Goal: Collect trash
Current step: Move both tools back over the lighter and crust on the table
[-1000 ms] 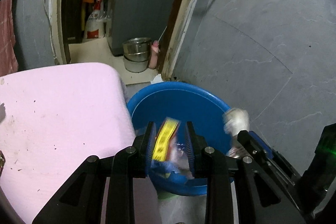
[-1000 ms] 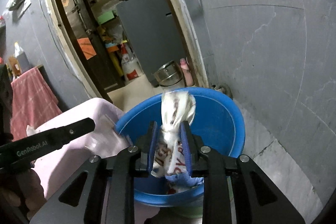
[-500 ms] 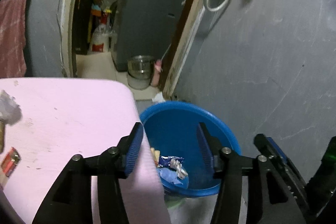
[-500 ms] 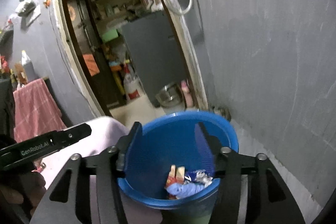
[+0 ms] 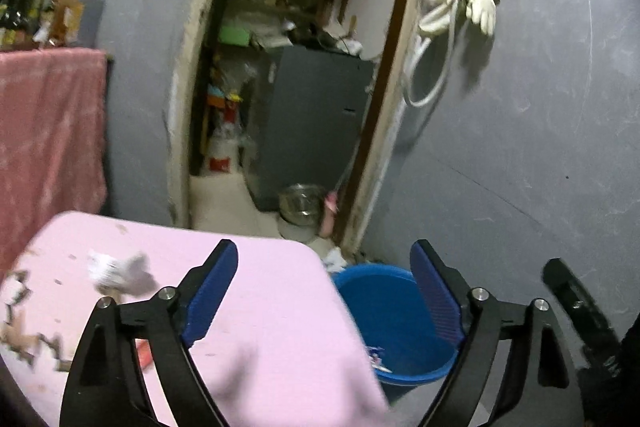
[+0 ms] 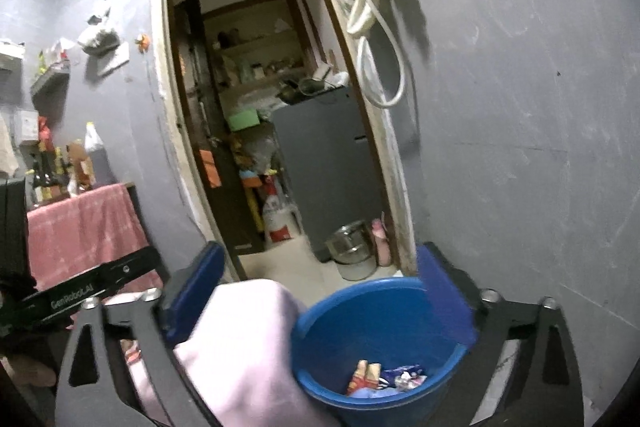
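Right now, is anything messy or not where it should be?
Yes. Bits of trash still lie scattered on the pink table, not in the blue bucket beside it, where wrappers already sit. Both grippers are open and empty.

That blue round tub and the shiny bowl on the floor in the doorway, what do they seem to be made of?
The blue round tub looks like moulded plastic: uniform saturated colour, smooth, softly glossy wall with a rolled rim. The shiny bowl on the floor appears to be bare metal, probably steel: silvery, with mirror-like reflections. Blur leaves both somewhat uncertain.
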{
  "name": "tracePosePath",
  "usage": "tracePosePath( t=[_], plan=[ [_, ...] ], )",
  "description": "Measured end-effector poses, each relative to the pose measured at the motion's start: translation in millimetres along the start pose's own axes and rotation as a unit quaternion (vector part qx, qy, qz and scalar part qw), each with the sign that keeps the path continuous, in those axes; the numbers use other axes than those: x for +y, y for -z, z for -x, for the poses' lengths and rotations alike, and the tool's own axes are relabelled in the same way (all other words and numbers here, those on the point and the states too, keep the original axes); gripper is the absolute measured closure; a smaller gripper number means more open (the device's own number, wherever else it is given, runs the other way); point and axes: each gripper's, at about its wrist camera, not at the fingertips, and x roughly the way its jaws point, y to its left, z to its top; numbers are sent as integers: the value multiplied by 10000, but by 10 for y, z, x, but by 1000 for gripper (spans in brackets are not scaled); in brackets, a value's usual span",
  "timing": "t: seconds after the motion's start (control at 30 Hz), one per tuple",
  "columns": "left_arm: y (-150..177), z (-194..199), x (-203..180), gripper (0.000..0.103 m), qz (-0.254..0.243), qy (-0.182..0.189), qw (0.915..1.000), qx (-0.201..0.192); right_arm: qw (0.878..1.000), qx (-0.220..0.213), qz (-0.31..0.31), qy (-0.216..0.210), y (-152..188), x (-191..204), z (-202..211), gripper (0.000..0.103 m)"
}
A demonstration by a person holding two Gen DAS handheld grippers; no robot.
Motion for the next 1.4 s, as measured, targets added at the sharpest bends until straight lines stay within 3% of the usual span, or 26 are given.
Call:
tracePosePath(
  t=[0.07, 0.37, 0.7, 1.0, 1.4],
  plan=[
    [-31, 135, 122, 9, 22, -137, 9998, -121, 10000, -50, 14, -62, -25, 67, 39, 0],
    [-12, 682, 659, 8, 35, -613, 9974, -379, 9991, -167, 187, -330, -99, 523, 170, 0],
    [104, 1079, 1372, 7, 190, -1160, 9921, -430, 9962, -140, 424, -753, 44, 1165, 159, 0],
    [275, 1090, 1833, 7, 302, -1490, 9883, -106, 9922, 327, 712, -971, 286, 1637, -107, 0],
    [515, 842, 2175, 7, 374, -1717, 9829, 551, 9754, 1570, 1213, -961, 743, 2007, -598, 0]
  ],
)
